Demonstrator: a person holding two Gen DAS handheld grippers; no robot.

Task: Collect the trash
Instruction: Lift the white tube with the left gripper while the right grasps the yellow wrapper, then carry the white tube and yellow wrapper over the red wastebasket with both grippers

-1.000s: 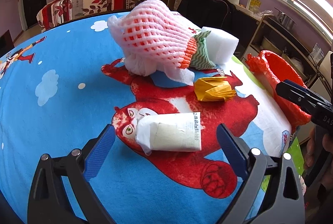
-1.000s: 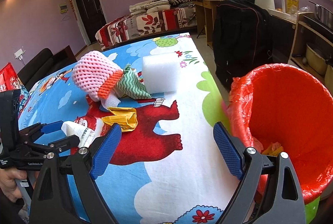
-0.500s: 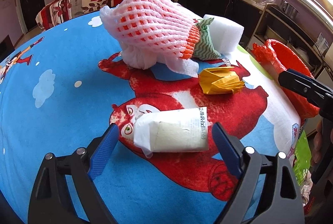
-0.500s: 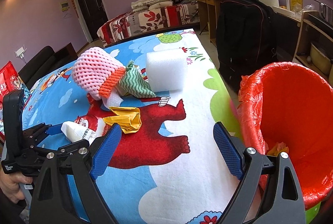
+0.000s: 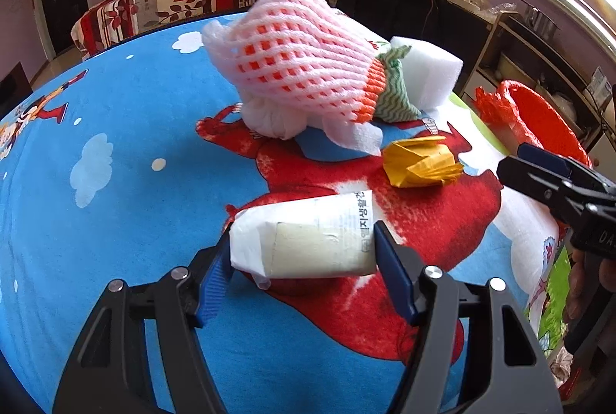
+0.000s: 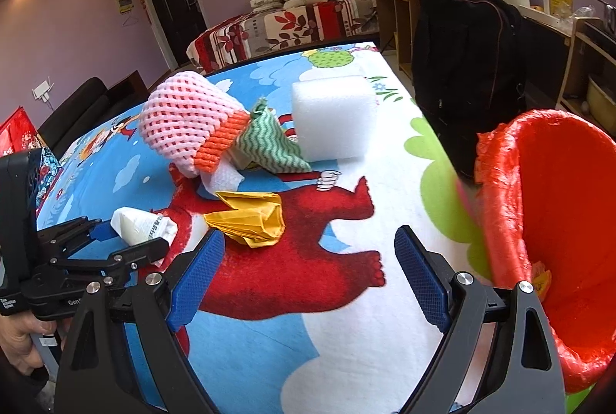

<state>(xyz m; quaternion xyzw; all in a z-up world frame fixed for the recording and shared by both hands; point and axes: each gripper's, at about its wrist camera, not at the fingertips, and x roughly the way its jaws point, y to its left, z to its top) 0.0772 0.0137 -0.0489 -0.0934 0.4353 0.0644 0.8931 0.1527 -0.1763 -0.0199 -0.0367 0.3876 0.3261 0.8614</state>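
A white paper-wrapped packet (image 5: 308,241) lies on the cartoon tablecloth. My left gripper (image 5: 304,267) has closed on it, both blue pads against its ends; it also shows in the right wrist view (image 6: 142,225). Beyond lie crumpled yellow paper (image 5: 419,164), a pink foam net (image 5: 304,60), a green striped cloth (image 5: 392,94) and a white foam block (image 5: 427,71). My right gripper (image 6: 308,279) is open and empty above the cloth, beside the red-lined trash bin (image 6: 558,221).
The bin stands off the table's right edge and holds a bit of yellow trash (image 6: 541,279). A black backpack (image 6: 466,67) sits behind it. A bed (image 6: 288,25) and desk are further back.
My left gripper moved forward and closed its jaws onto the white packet. My right gripper drifted slightly left over the table, still open.
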